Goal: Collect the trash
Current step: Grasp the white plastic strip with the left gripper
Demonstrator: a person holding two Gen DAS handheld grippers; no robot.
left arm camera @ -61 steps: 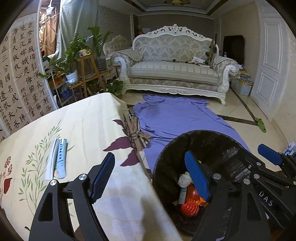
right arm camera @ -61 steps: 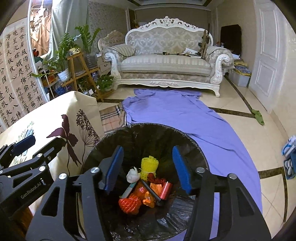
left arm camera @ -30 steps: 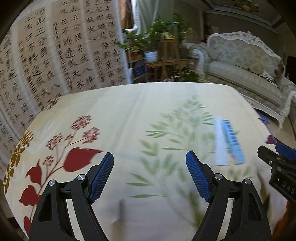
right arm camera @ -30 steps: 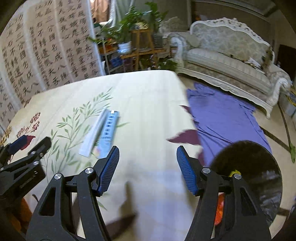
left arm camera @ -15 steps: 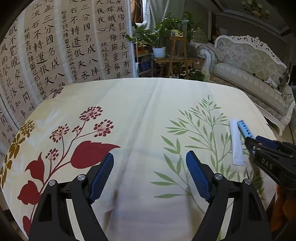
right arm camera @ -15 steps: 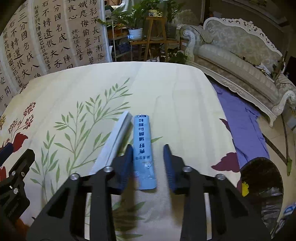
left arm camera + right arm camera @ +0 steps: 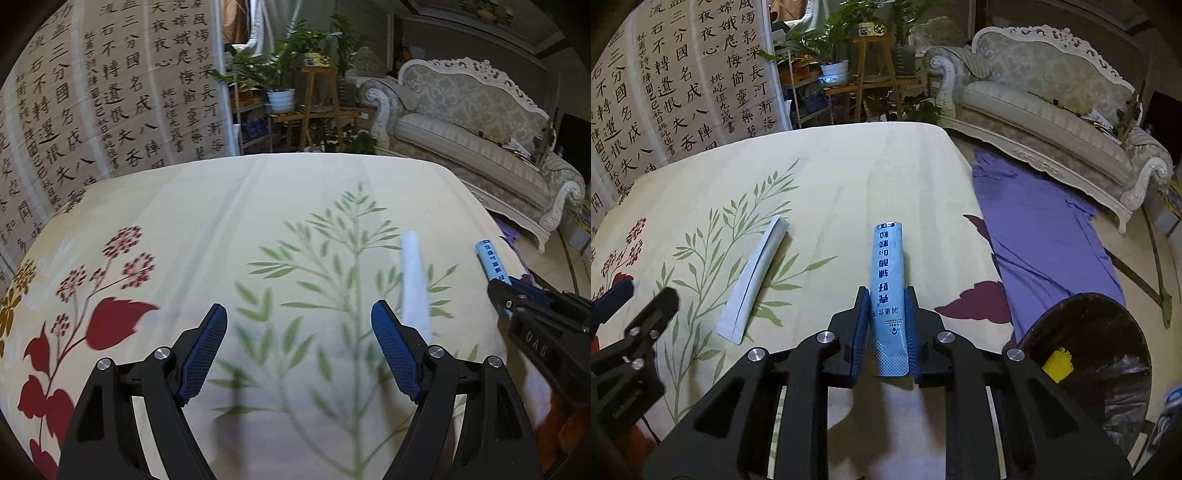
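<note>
The right gripper (image 7: pixel 886 314) has just closed its fingers from wide apart onto the blue sachet (image 7: pixel 888 273) lying on the bench (image 7: pixel 849 177), so that piece is secured for the bin (image 7: pixel 1108 332). The left gripper (image 7: pixel 299 350) hangs wide open and empty near the white sachet (image 7: pixel 413 280), likely next.

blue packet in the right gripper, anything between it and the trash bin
Nothing visible does. The right gripper has its jaws closing on the blue packet, which lies on the tablecloth. The bin stands off the table's right edge, its mouth open, with only bare cloth between. The white packet lies on the other side.
</note>
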